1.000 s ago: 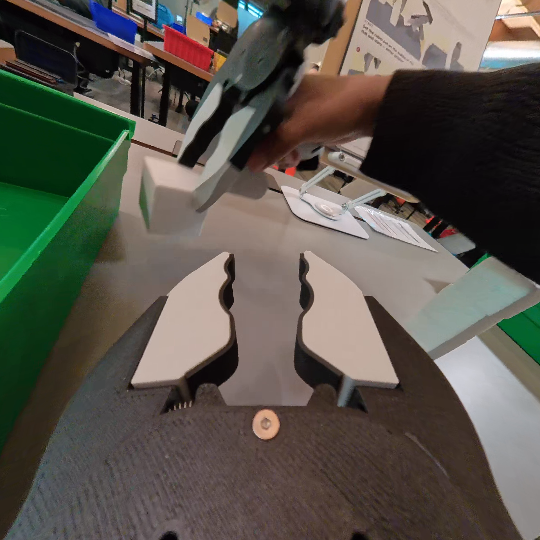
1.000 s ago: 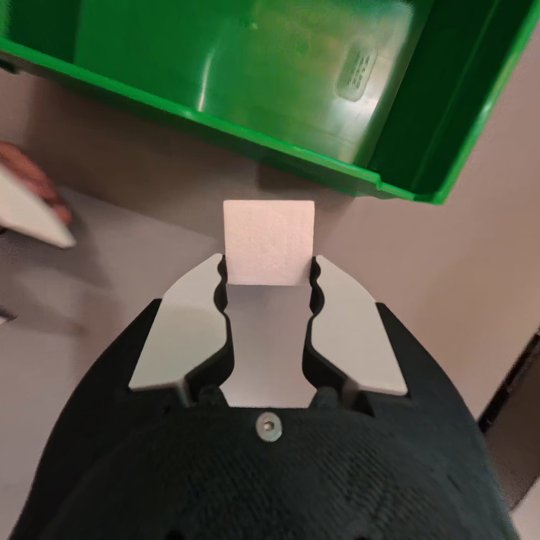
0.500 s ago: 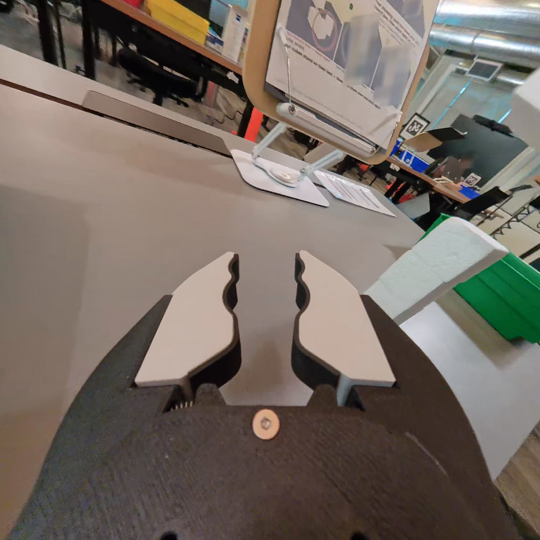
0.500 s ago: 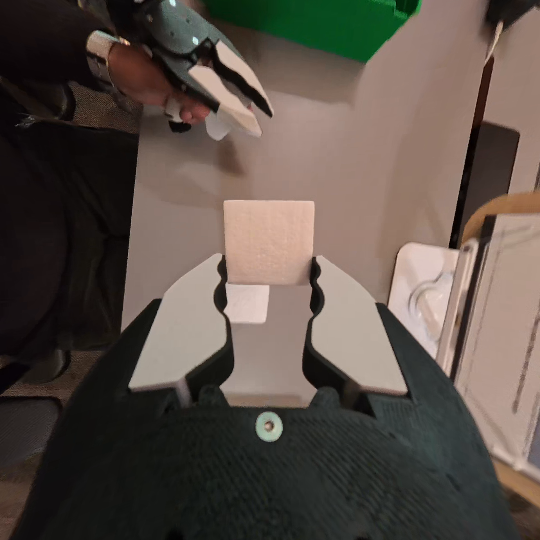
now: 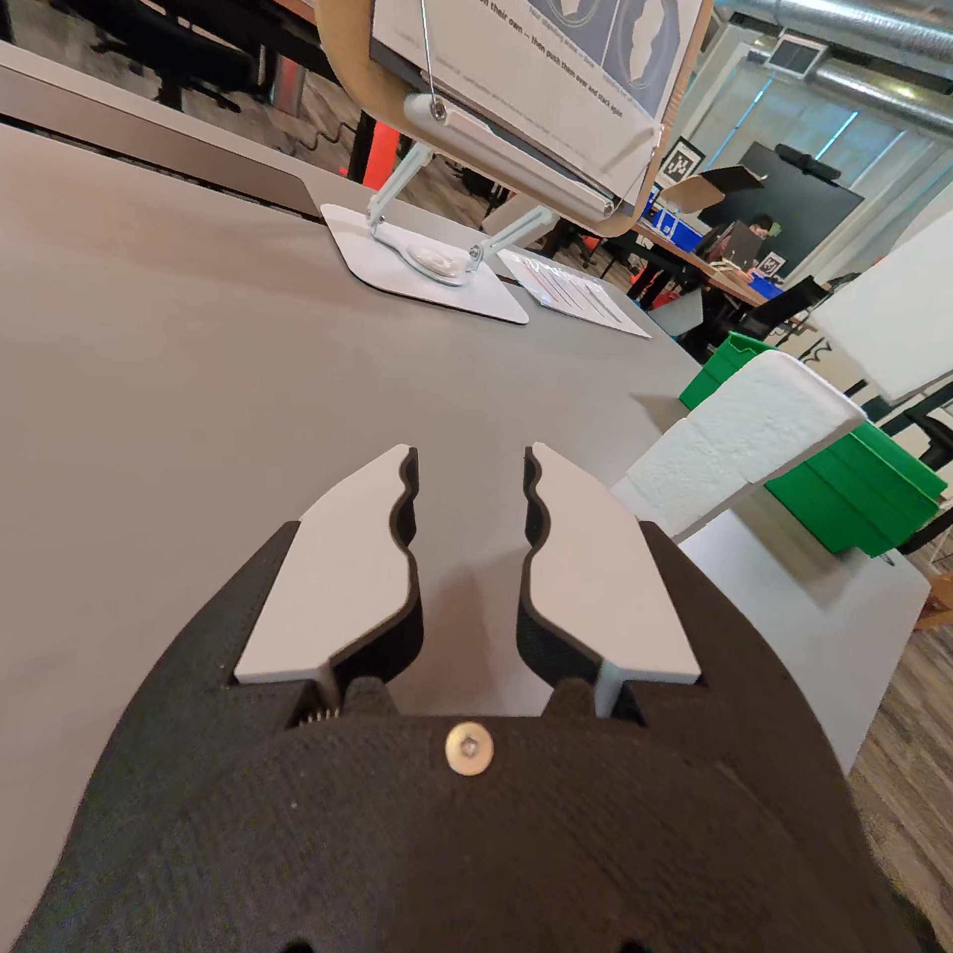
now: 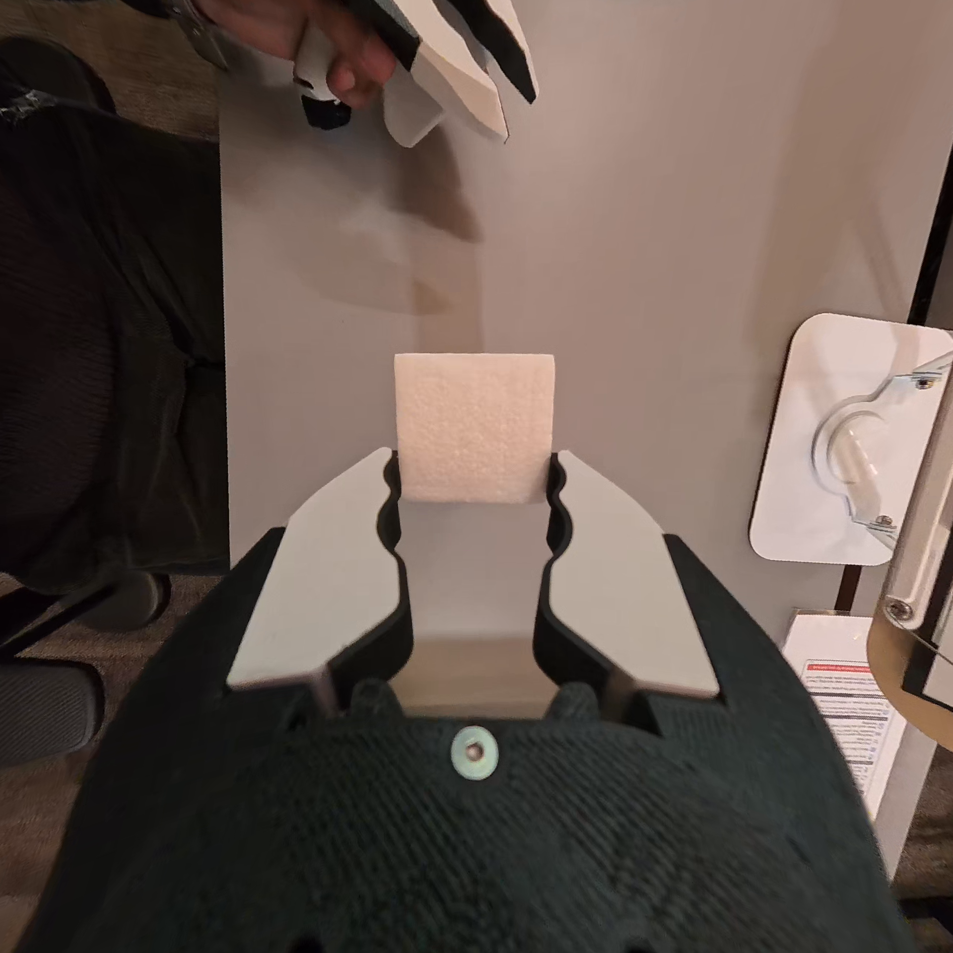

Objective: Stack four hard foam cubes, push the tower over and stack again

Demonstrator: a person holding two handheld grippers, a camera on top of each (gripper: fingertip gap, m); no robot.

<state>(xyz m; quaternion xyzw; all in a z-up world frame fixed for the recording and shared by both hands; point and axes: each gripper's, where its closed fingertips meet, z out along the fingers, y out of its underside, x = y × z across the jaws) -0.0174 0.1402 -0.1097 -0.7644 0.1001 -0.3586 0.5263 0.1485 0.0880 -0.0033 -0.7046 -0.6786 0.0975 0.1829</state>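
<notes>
My right gripper (image 6: 474, 456) is shut on a white foam block (image 6: 474, 428) and holds it above the grey table (image 6: 644, 216). My left gripper (image 5: 470, 456) is open and empty, low over the grey table (image 5: 206, 361). It also shows at the top of the right wrist view (image 6: 464, 67), held by a hand (image 6: 309, 46), beyond the block. A long white foam piece (image 5: 722, 443) sits just right of the left gripper, near the table's right edge. A white slab (image 5: 897, 309) is cut off at the right border of the left wrist view.
A document stand with a white base (image 5: 428, 268) and a tilted board (image 5: 515, 77) stands at the back; its base also shows in the right wrist view (image 6: 835, 526). A printed sheet (image 5: 572, 294) lies beside it. A green bin (image 5: 851, 490) sits beyond the table's right edge. My right fingertips sit around 20 cm from my left ones. The right tips stand about 10 cm off the long white foam piece (image 5: 722, 443).
Both views have swung away from the green bin at the left toward the stand. The right gripper still holds the foam block. The left gripper stays open and has come closer to the foam piece.
</notes>
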